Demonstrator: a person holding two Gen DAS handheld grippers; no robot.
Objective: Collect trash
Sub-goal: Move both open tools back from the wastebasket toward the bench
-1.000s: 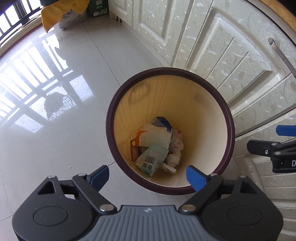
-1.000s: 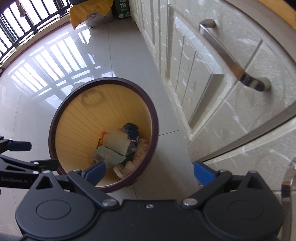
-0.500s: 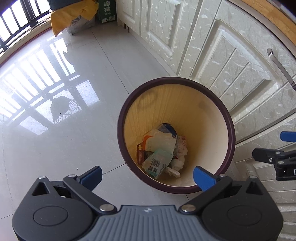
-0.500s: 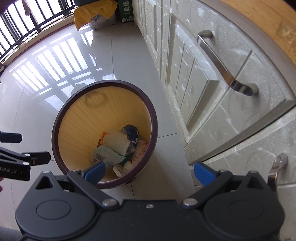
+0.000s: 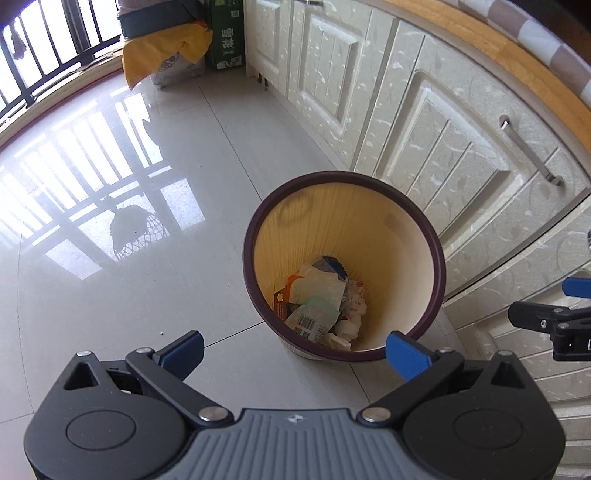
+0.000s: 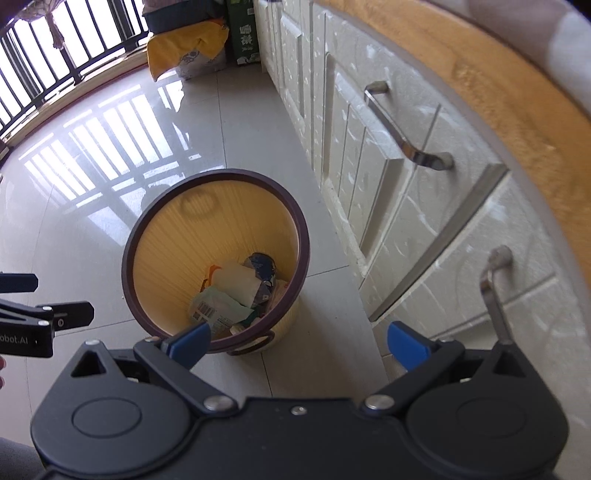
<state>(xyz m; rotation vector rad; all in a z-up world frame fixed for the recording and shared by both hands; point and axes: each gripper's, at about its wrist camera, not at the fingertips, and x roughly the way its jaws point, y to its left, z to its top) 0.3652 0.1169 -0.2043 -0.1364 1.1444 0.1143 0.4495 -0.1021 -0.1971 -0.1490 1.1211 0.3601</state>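
Left gripper (image 5: pixel 293 350): jaws spread wide, empty, held above the bin (image 5: pixel 436 254).
Right gripper (image 6: pixel 299 343): jaws spread wide, empty, above the bin's cabinet-side edge.

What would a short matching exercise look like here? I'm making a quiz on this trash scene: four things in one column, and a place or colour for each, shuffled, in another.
Things:
1. trash bin rim
2. barcode wrapper
3. yellow cloth
4. green carton

Places or colours:
A. draped over a box at the far end of the floor
B. dark purple
C. standing against the cabinets, far end
D. lying among the trash at the bin's bottom

Pairs: 1-B, 2-D, 3-A, 4-C
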